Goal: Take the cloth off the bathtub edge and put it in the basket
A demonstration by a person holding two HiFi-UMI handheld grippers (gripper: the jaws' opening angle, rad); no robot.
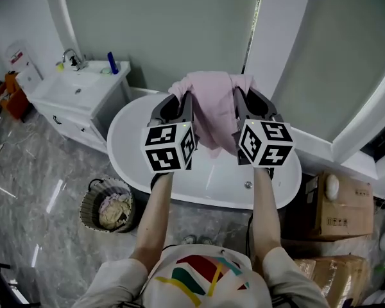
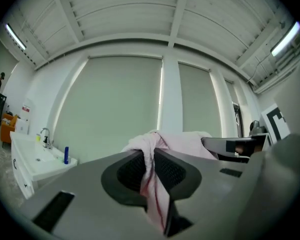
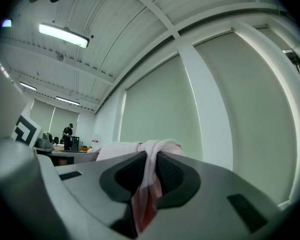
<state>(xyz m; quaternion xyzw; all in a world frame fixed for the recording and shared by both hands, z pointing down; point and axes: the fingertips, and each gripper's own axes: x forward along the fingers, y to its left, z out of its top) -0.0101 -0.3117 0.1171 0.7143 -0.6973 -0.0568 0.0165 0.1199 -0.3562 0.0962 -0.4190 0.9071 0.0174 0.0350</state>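
Note:
A pale pink cloth [image 1: 212,108] hangs in the air above the white bathtub [image 1: 135,117], held up between both grippers. My left gripper [image 1: 179,95] is shut on its left corner, and a fold of the cloth [image 2: 152,164] is pinched between the dark pads. My right gripper [image 1: 240,92] is shut on the right corner of the cloth [image 3: 149,179]. Both grippers point upward, away from the tub. The round woven basket [image 1: 90,201] stands on the floor at the lower left, with crumpled laundry inside.
A white vanity with sink and tap [image 1: 77,92] stands left of the tub, a blue bottle [image 1: 112,63] on it. Cardboard boxes [image 1: 343,204] sit at the right. A grey marble floor lies between tub and basket.

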